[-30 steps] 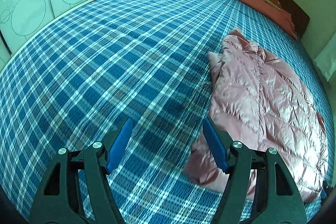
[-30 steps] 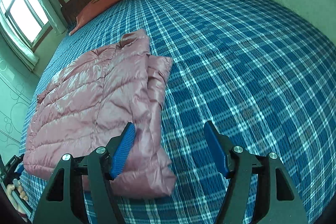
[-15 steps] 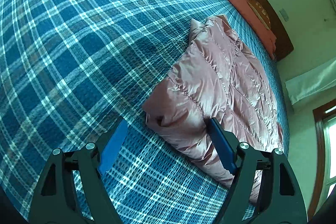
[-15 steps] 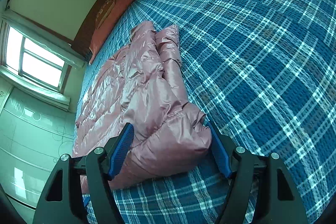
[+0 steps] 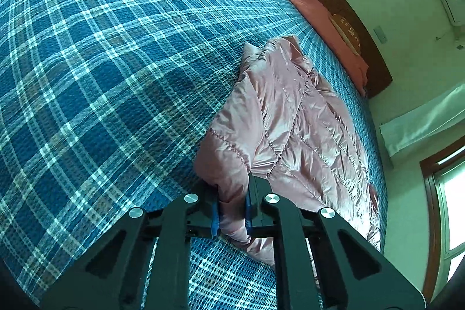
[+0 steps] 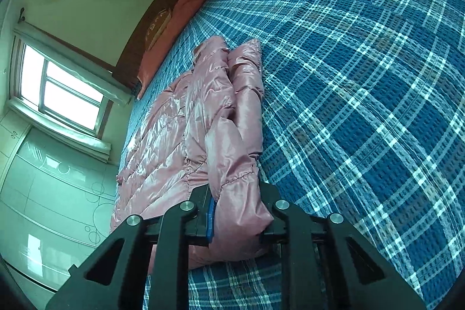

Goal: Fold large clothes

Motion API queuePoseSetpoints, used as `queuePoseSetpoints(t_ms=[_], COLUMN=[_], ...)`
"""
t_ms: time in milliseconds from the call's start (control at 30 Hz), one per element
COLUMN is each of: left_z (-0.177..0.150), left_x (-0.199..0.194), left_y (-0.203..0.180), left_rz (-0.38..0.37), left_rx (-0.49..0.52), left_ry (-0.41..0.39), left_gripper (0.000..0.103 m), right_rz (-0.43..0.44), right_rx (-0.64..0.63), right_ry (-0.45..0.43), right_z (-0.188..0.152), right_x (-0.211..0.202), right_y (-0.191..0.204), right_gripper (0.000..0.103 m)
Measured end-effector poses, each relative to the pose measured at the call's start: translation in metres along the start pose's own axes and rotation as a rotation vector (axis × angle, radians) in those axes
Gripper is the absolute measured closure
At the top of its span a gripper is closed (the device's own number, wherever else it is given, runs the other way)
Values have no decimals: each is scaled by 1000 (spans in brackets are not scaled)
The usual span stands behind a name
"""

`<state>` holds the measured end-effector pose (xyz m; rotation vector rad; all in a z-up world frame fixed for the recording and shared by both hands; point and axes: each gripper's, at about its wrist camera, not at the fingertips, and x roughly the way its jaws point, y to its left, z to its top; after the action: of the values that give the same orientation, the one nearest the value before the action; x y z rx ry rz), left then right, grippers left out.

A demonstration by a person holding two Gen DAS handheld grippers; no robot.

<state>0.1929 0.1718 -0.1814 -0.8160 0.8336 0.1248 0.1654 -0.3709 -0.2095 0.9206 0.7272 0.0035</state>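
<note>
Right tool pad hidden behind pink jacket fabric

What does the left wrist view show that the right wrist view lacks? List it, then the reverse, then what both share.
Left only: the left tongs shut on the pink jacket's near corner. Right only: the right tongs, closing on another near corner, and the patterned wardrobe doors. Both: the jacket, plaid bed cover, orange pillow.

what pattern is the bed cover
Blue plaid with white and pale lines on the bed cover; it shows best in the right wrist view.
</note>
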Motion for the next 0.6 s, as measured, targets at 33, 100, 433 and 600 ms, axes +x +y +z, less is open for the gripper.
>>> queuePoseSetpoints(t_ms=[33,100,433,600], left_z=[-1,-4,-44,-65], left_x=[-4,-12,-65,-89], left_y=[1,4,54,75], left_rz=[2,8,-1,-1], left_rx=[-1,8,-27,-26], left_ry=[2,4,30,38], left_gripper=[91,91,91,91], right_rz=[1,6,3,11], right_rx=[-3,-3,1,7], right_ry=[2,8,28,47], right_z=[-1,-6,-51,-71], right_x=[-4,-11,-59,-80], right_y=[-1,-1,-27,-40], right_gripper=[84,84,84,84])
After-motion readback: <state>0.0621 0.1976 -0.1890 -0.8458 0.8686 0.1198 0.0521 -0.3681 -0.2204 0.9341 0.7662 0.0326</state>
